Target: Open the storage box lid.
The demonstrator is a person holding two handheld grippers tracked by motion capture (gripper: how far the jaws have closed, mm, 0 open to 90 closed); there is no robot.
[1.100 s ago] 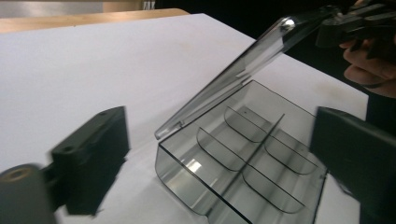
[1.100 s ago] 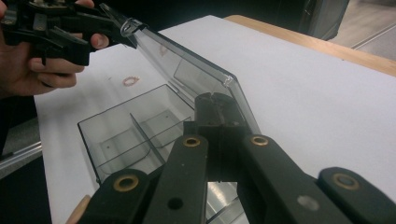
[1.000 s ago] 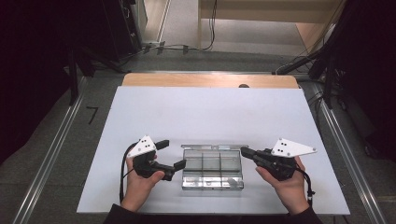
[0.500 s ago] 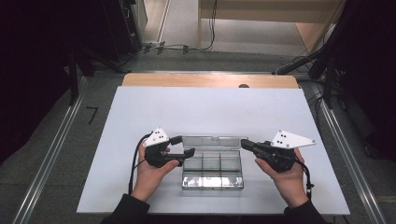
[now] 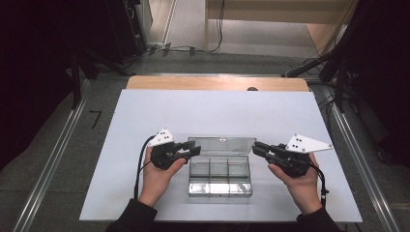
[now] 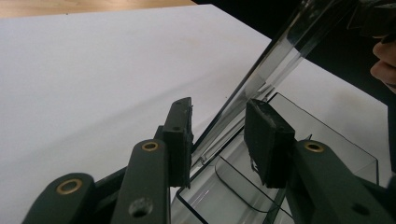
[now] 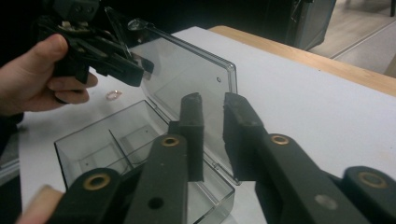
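A clear plastic compartment box (image 5: 220, 175) lies on the white table (image 5: 217, 111), its lid (image 5: 222, 144) hinged up at the back. My left gripper (image 5: 194, 149) is at the lid's left end. In the left gripper view the lid (image 6: 261, 79) runs between the pads (image 6: 180, 135). The jaws have just been closing, and a gap still shows beside the lid. My right gripper (image 5: 256, 147) is at the lid's right end. Its jaws have just been opening, and a narrow gap (image 7: 214, 135) sits in line with the lid's edge (image 7: 232, 84).
The box's compartments (image 7: 116, 144) look empty. A small pinkish ring (image 7: 113, 94) lies on the table by the box. A wooden strip (image 5: 217, 83) borders the table's far edge. Metal rails (image 5: 53, 159) run along both sides on the floor.
My left gripper moved right to the lid's left end and its jaws narrowed. The lid's top edge swung up and back. The right hand stayed in place.
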